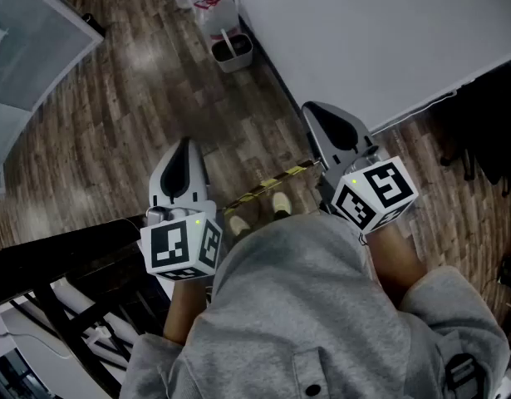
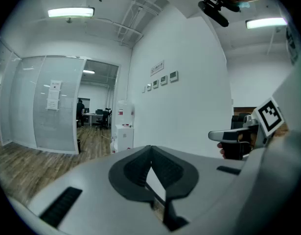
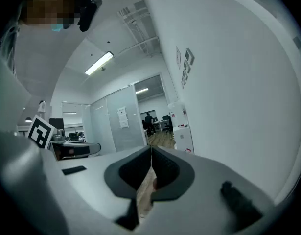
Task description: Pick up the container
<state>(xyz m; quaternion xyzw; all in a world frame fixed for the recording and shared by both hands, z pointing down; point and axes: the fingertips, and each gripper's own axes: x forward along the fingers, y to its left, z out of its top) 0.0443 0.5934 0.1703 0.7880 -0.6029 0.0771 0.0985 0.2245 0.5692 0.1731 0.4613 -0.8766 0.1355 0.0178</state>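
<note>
One white wall (image 1: 363,32) along wood floor (image 1: 139,115)

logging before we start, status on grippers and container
Left gripper shut, empty. Right gripper shut, empty. Nothing picked up; small bin stands by the wall ahead.

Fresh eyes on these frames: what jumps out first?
Two grey grippers topped with marker cubes are held out over a wood floor: the left gripper and the right gripper, both shut with nothing between the jaws. A large white wall fills the upper right of the head view. A small dark bin stands at its foot.
</note>
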